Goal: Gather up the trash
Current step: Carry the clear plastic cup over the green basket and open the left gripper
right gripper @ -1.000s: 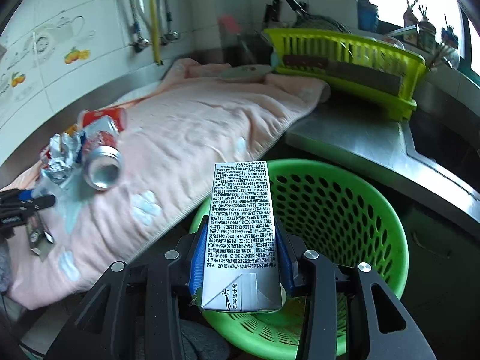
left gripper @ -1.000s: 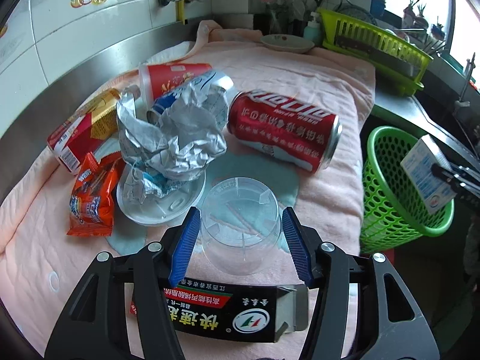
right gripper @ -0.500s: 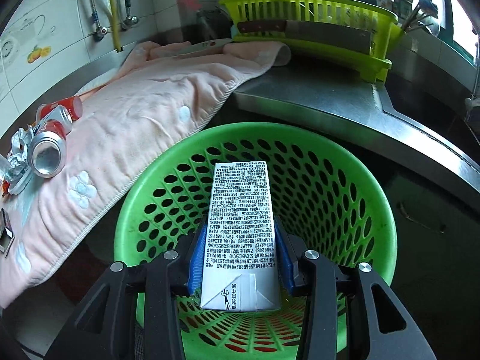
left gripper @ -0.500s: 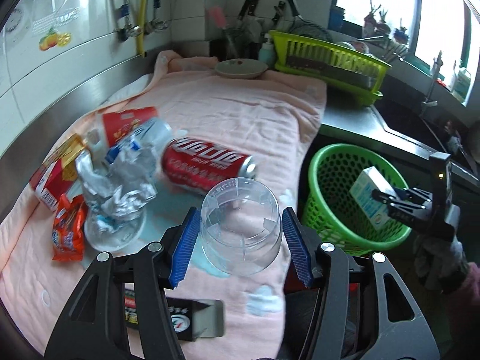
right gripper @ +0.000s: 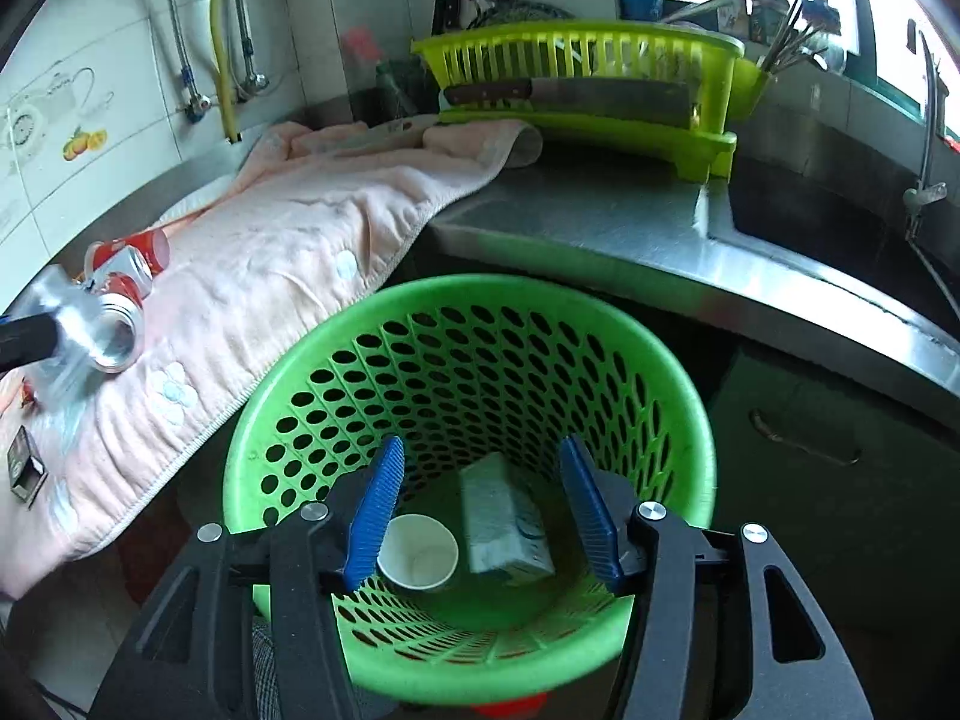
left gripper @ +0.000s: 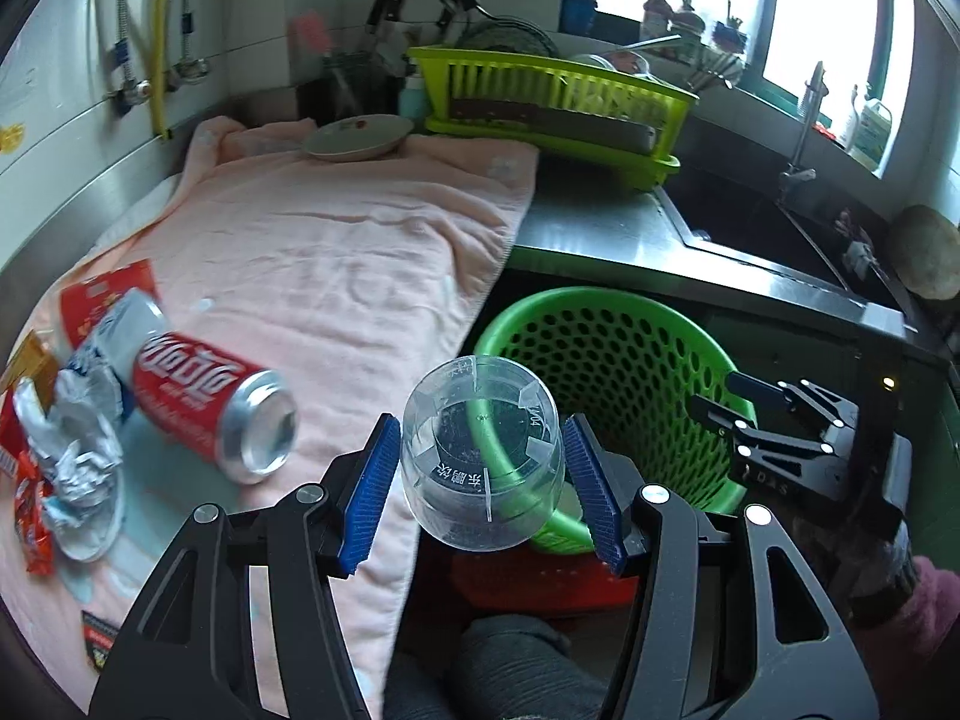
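My left gripper (left gripper: 483,489) is shut on a clear plastic cup (left gripper: 483,456) and holds it in the air at the towel's edge, beside the green basket (left gripper: 606,324). My right gripper (right gripper: 480,510) is open and empty above the green basket (right gripper: 678,372). A white carton (right gripper: 507,519) and a white paper cup (right gripper: 417,552) lie on the basket's bottom. A red can (left gripper: 210,408), crumpled foil (left gripper: 66,444) and red wrappers (left gripper: 30,516) lie on the pink towel (left gripper: 336,252).
A lime dish rack (left gripper: 552,102) with a cleaver stands at the back, a plate (left gripper: 357,138) beside it. The steel counter (right gripper: 600,228) and sink (left gripper: 744,204) are on the right. A small black box (right gripper: 24,471) lies on the towel.
My right gripper has opened and dropped the carton into the basket. My left gripper has carried the clear cup off the towel toward the basket.
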